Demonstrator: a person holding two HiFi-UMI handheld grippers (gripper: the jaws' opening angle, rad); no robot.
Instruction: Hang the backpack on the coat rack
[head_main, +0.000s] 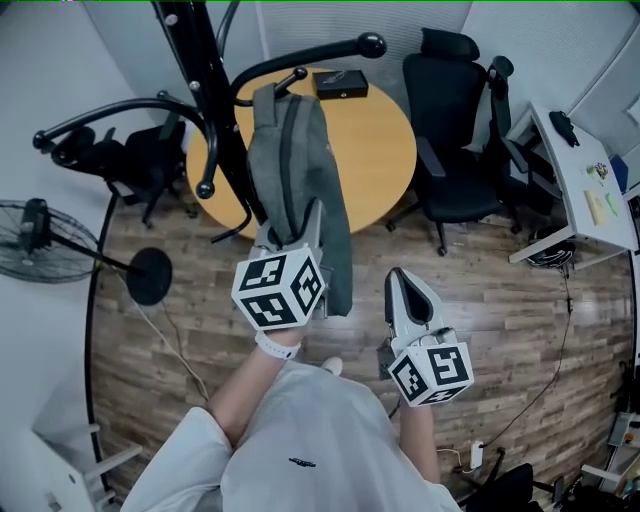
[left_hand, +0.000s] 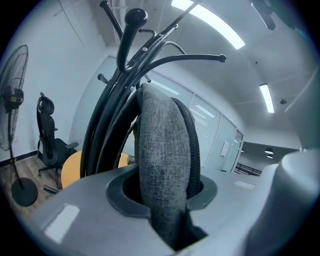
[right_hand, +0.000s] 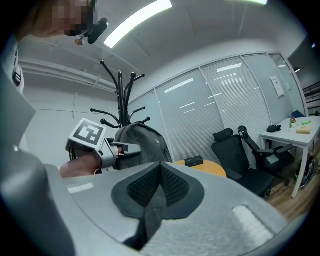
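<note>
Grey woven fabric fills the gap of the left gripper (head_main: 290, 228). Its jaws are clamped on a fold low on the backpack (head_main: 300, 170), with the zip edge against one pad. The fold looks narrower where the pads meet it, so I read this as a real pinch, not a loose fit.

Right gripper (head_main: 400, 285): pads pressed together with nothing between them. It is held off to the side, apart from the bag and out of play.

The backpack hangs upright, close against the black pole of the coat rack (head_main: 215, 100). Its top is up at a short hook (head_main: 297, 74), under the longer curved arms. I cannot tell from any view whether the carry loop is fully over that hook. The round wooden table (head_main: 385, 150) stands behind the rack with a small black box (head_main: 340, 84) on it. An office chair (head_main: 455, 130) is beyond the table, and a floor fan (head_main: 30, 235) stands well off to the left.

Judgement: the hang is near its end, with only the release left.

Risks from here:
- If the loop only rests on the hook's tip, letting go would free the bag's weight. It could slide off and drop to the plank floor (head_main: 520, 330).
- Pulling the left gripper back while the cloth is caught in its pads would drag the bag outward, lift it off the hook or rock the rack.
- The bag's load sits on one side of the pole, so a sharp tug may make the stand sway.
- The right gripper is shut and apart from the bag, so it is poorly placed to catch a slip.
</note>
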